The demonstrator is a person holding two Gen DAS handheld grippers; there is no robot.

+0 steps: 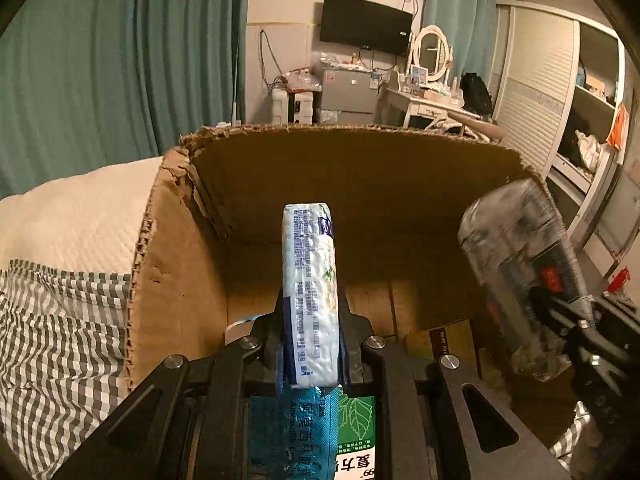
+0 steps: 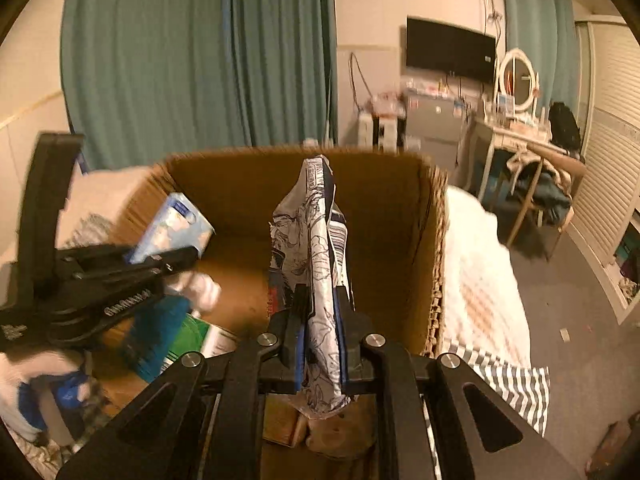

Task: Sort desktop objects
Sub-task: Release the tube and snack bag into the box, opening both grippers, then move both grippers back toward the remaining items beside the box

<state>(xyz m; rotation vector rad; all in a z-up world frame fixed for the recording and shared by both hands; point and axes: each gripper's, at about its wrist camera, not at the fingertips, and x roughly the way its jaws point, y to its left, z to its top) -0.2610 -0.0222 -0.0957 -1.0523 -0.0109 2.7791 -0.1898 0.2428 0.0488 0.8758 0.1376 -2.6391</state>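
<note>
My left gripper [image 1: 310, 344] is pinching a tissue pack [image 1: 309, 300] by its near end. The pack stands on edge between the fingers, its long axis running straight away from me toward the far wall of the cardboard box [image 1: 360, 168]. It hangs over the box's open mouth, left of middle. Beneath it on the box floor lie a blue medicine sachet [image 1: 280, 428] and a green medicine carton [image 1: 358, 428], so whatever I let go would land on or beside them.

To the right, my right gripper [image 2: 320, 340] is pressed onto a crumpled printed packet [image 2: 318, 280], also held on edge and pointing up and away, over the middle of the same box. In the left view that packet shows only as a blur at the right side.

I judge both items already sit above the box, the left one a little deeper inside. The drop turns on height alone: each pack lies directly over the opening, so spreading the fingers should do it, left first.
</note>
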